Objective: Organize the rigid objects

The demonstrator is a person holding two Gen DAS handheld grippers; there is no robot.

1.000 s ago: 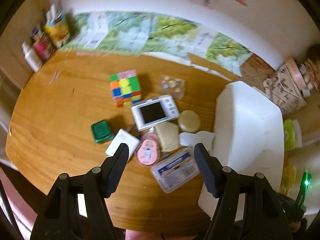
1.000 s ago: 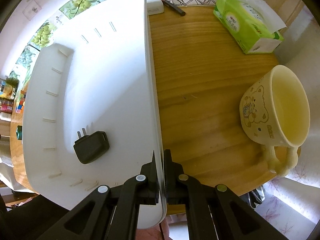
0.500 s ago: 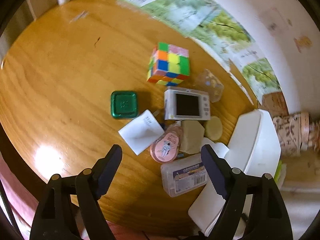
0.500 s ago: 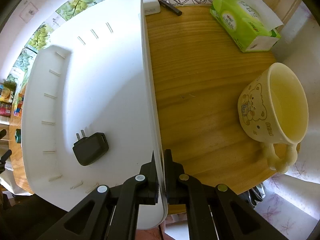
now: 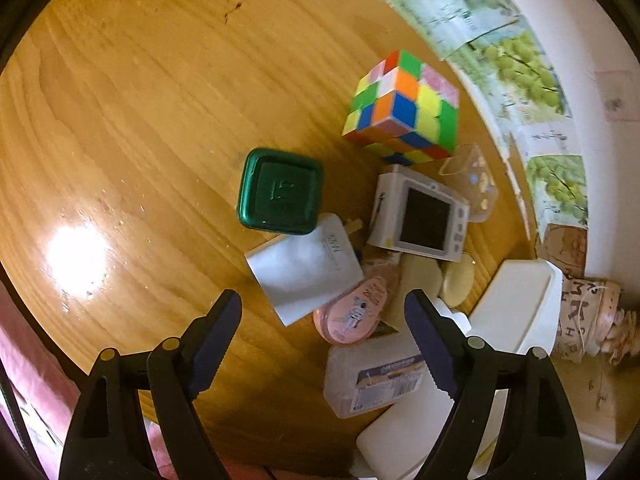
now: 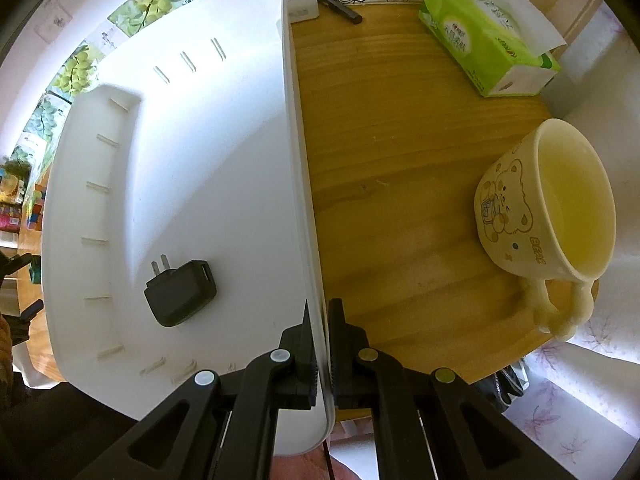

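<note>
The right gripper (image 6: 323,344) is clamped on the rim of a smooth white plastic bin (image 6: 208,152) — one finger inside, one outside. A matte black plug adapter (image 6: 180,292) lies on the bin's floor, just left of those fingers. The left gripper (image 5: 322,340) hangs wide open above the glossy wooden table (image 5: 140,100), touching nothing. Between and just beyond its fingers sit a white card-like box (image 5: 306,268) and a pink oval case (image 5: 352,316) — further on, a green square lid (image 5: 280,192), a white camera (image 5: 420,216) and a multicoloured puzzle cube (image 5: 404,108).
</note>
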